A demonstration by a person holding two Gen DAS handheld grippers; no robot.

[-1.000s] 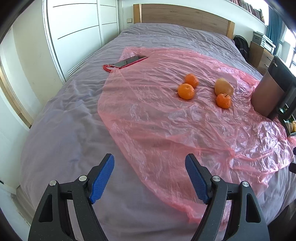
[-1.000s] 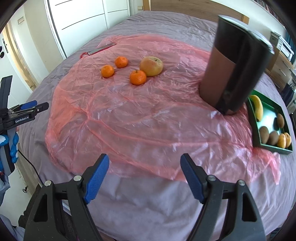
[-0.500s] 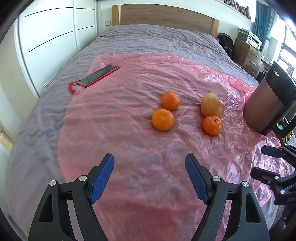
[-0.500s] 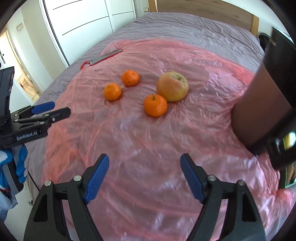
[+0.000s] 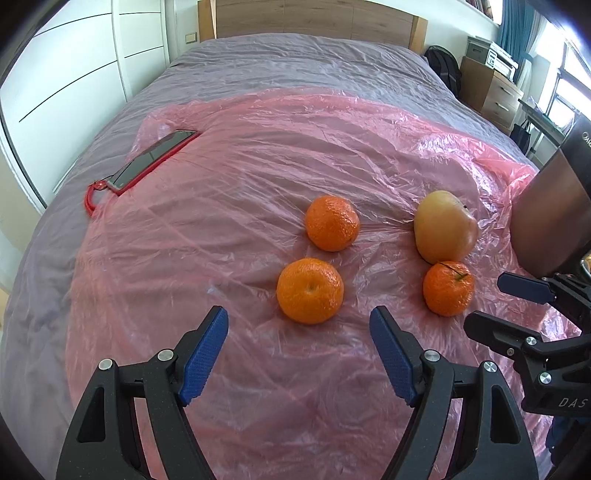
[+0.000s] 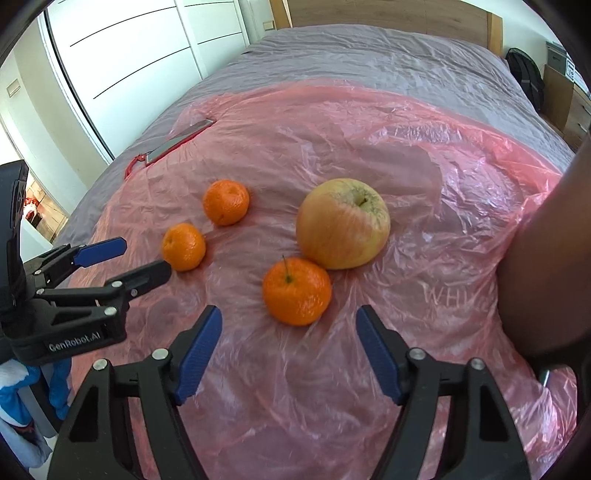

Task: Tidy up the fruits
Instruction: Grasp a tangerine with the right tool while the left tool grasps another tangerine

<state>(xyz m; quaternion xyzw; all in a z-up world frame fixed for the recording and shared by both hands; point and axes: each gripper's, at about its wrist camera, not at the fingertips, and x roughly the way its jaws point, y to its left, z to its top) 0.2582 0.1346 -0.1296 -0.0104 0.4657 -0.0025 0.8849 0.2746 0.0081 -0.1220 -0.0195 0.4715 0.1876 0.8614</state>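
Observation:
Three tangerines and an apple lie on a pink plastic sheet (image 5: 229, 229) spread over a bed. In the left wrist view the near tangerine (image 5: 309, 290) sits just ahead of my open, empty left gripper (image 5: 299, 354); a second tangerine (image 5: 332, 222) lies behind it, a stemmed tangerine (image 5: 448, 288) and the apple (image 5: 443, 232) to the right. In the right wrist view my open, empty right gripper (image 6: 289, 354) is just short of the stemmed tangerine (image 6: 296, 290), with the apple (image 6: 342, 223) touching it behind. The left gripper (image 6: 122, 258) shows beside the left tangerine (image 6: 183, 246).
A dark cylindrical bin (image 5: 554, 206) stands at the right edge of the sheet, close to the apple. A phone in a red case (image 5: 153, 160) lies at the sheet's far left. White wardrobe doors (image 5: 74, 74) run along the left, a wooden headboard (image 5: 314, 18) behind.
Both grippers have moved forward over the sheet toward the fruit, which now looks much larger and closer. The green fruit tray seen earlier at the right is out of view. Jaws stayed open.

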